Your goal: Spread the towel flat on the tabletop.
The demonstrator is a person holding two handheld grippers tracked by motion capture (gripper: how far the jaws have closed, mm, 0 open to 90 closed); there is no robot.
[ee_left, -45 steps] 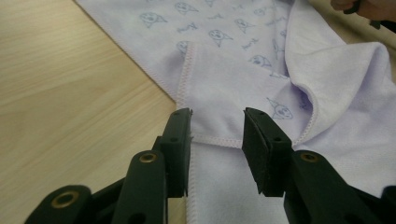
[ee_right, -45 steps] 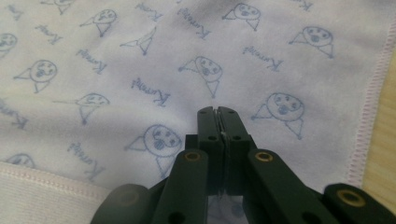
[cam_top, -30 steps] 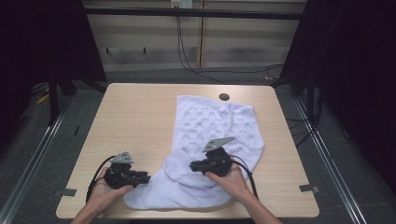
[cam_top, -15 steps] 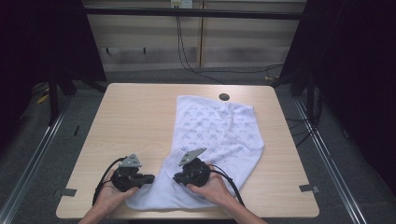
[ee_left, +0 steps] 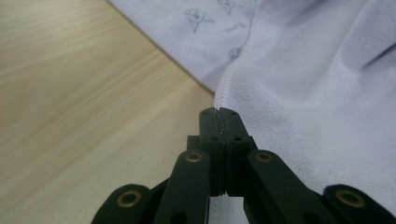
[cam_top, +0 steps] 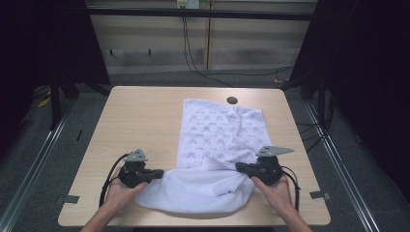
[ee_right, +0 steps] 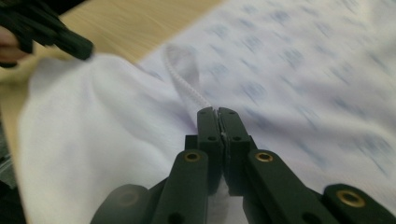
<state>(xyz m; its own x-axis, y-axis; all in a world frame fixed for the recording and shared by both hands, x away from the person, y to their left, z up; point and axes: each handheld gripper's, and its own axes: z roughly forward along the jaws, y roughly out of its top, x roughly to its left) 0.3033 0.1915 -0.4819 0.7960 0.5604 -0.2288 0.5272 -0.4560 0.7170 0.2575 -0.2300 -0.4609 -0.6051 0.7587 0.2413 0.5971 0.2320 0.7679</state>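
A white cloth (cam_top: 217,130) with small grey prints lies on the wooden table (cam_top: 135,116). Its near part is turned over, plain side up (cam_top: 198,186), and spans the gap between my two grippers. My left gripper (cam_top: 162,172) is shut on the cloth's stitched hem at the left end of that fold; in the left gripper view the hem (ee_left: 222,86) runs into the closed tips (ee_left: 219,111). My right gripper (cam_top: 238,166) is shut on the hem at the right end; its tips (ee_right: 218,110) pinch the corded edge (ee_right: 184,81). The left gripper (ee_right: 70,44) also appears in the right gripper view.
A dark round hole (cam_top: 232,100) sits in the tabletop just beyond the cloth's far edge. Bare wood stretches to the left of the cloth. Black frame posts (cam_top: 55,92) and cables (cam_top: 193,58) stand beyond the table; its near edge (cam_top: 193,223) is close to the hands.
The right gripper slid left toward the left gripper, then swung right with the hem, spreading the folded near part of the cloth. The left gripper shifted slightly.
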